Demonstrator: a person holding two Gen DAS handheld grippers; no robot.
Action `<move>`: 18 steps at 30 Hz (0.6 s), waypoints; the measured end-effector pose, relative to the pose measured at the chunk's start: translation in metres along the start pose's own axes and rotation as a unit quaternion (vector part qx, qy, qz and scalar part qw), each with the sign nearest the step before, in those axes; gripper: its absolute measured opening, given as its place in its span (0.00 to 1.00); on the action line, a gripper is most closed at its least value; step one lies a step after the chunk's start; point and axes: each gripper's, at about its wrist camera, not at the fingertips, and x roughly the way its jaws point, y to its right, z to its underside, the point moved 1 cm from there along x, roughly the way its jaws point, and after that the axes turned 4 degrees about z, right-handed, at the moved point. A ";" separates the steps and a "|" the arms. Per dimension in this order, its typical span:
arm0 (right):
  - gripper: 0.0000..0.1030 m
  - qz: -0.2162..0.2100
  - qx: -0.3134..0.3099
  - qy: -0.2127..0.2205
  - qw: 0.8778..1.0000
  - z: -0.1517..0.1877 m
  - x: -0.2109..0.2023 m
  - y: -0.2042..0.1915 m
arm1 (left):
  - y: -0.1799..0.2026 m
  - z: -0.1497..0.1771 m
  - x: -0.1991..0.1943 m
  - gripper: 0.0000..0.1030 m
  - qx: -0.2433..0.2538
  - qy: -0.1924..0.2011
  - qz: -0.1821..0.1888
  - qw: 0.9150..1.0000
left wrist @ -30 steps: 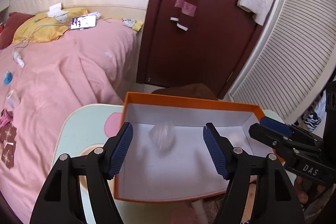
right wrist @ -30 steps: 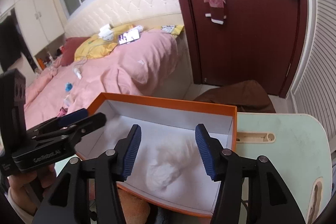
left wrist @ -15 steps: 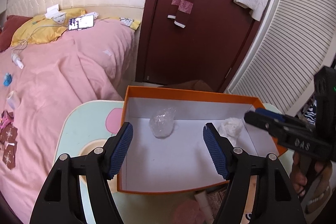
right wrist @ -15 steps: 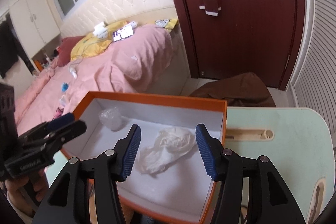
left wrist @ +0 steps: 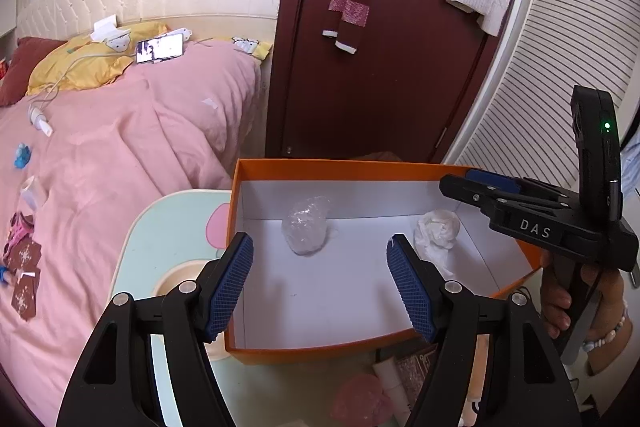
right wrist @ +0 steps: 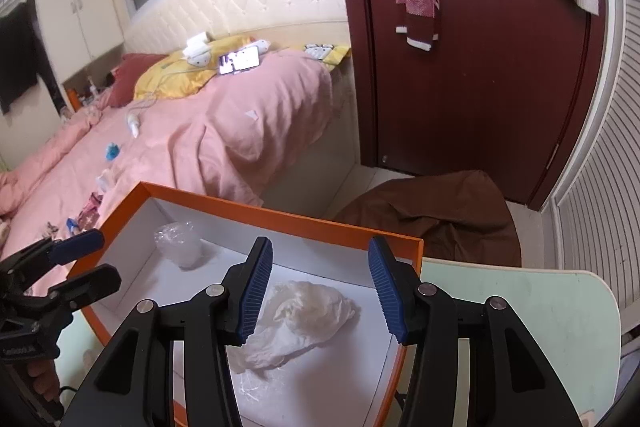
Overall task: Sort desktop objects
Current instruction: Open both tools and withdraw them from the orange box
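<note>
Right gripper (right wrist: 320,287) hangs over the near-right part of the orange box (right wrist: 280,217), jaws apart and closing, nothing pinched; the crumpled white tissue (right wrist: 308,315) lies on the white box floor just beyond and below the fingertips, framed between them but not touched. Left gripper (left wrist: 320,279) hangs over the box's near wall with jaws wide apart and empty; ahead of it, slightly toward its left finger, sits a wad of clear plastic wrap (left wrist: 306,227) near the far wall. From the left gripper's view the tissue lies ahead of its right finger, close to the right wall, under the right gripper's tips. Both items already rest inside the box, well apart from each other. Below the left gripper, outside the near wall, a few small items lie on the pale green table (left wrist: 168,223): something pink and rounded, a white tube; details unclear. Handling judgement: tissue is very light, soft, collapses under any squeeze, not fragile; pinch at the raised central fold, where there is bulk. Plastic wad is light, springy, likely slick; grip across its widest middle and close fully to keep it from slipping out.
</note>
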 end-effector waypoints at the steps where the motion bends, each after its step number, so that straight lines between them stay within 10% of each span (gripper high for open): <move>1: 0.50 0.001 -0.002 -0.001 1.000 0.000 0.000 -0.001 | 0.000 0.000 0.000 0.68 -0.001 -0.001 -0.001 1.000; 8: 0.51 -0.022 0.005 0.028 0.999 0.004 -0.048 -0.012 | -0.005 -0.001 -0.042 0.68 -0.036 0.038 0.035 0.998; 12: 0.82 -0.006 -0.007 0.072 0.997 0.015 -0.098 -0.026 | -0.001 0.007 -0.067 0.68 -0.012 0.031 -0.017 0.999; 18: 0.87 0.035 0.009 0.038 0.999 0.065 -0.122 -0.035 | -0.005 0.051 -0.086 0.68 -0.040 -0.013 -0.027 0.999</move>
